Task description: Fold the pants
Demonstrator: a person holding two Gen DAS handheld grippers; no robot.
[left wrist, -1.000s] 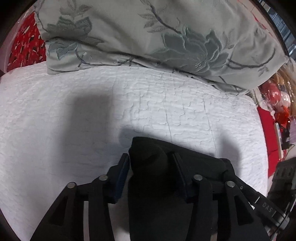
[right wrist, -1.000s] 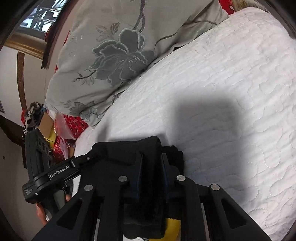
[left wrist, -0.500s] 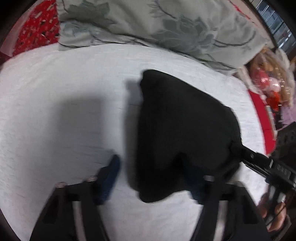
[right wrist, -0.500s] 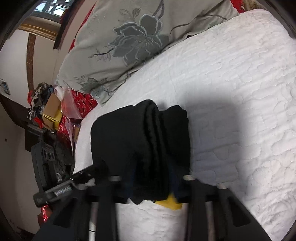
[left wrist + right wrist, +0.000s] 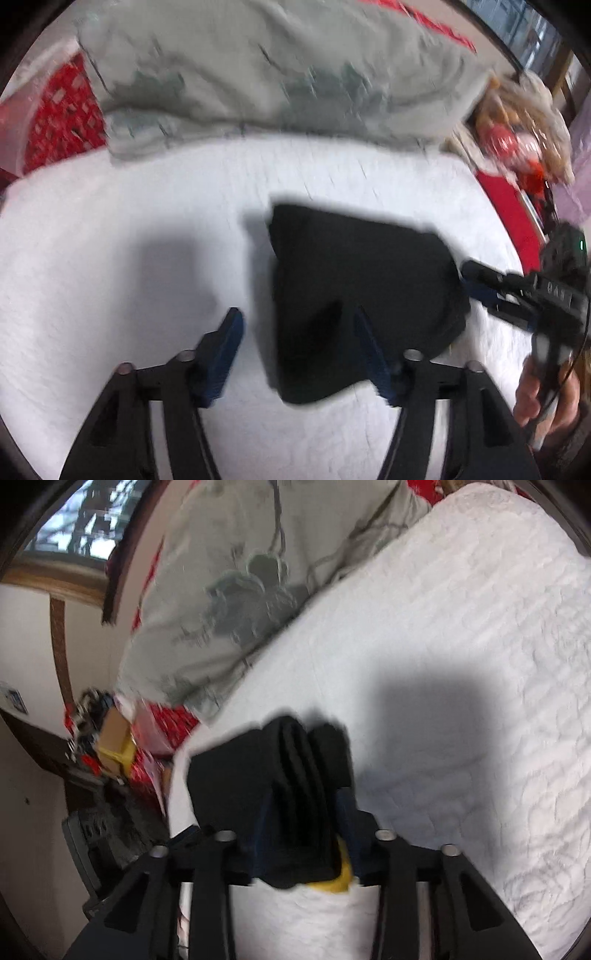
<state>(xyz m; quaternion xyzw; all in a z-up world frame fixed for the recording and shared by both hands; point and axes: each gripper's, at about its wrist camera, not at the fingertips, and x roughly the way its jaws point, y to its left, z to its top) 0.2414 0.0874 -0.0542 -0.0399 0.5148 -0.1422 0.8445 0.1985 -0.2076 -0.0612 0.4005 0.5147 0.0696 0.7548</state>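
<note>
While both views are smeared by motion blur, the white quilted bedspread point(image 5: 110, 258) fills most of each frame, with a large grey floral-print pillow point(image 5: 277, 66) across the top of the left wrist view and in the upper left of the right wrist view. The folded black pants point(image 5: 362, 288) lie as a compact bundle on the bedspread, centre-right in the left wrist view and lower centre in the right wrist view, where a yellow scrap point(image 5: 332, 882) peeks from under their near edge.

The left gripper point(image 5: 295, 332) angles down at the bed with its jaws opening: its left blue-padded finger stands clear over bare quilt, the right one in front of the pants, neither pressing the cloth. The right gripper point(image 5: 306, 819) also tilts downward, its jaws opening; the stacked folds sit between its dark blue pads, and blur hides whether the pads touch them. At the lower right edge of the left wrist view, a person's hand point(image 5: 543, 391) holds that gripper's handle.
</note>
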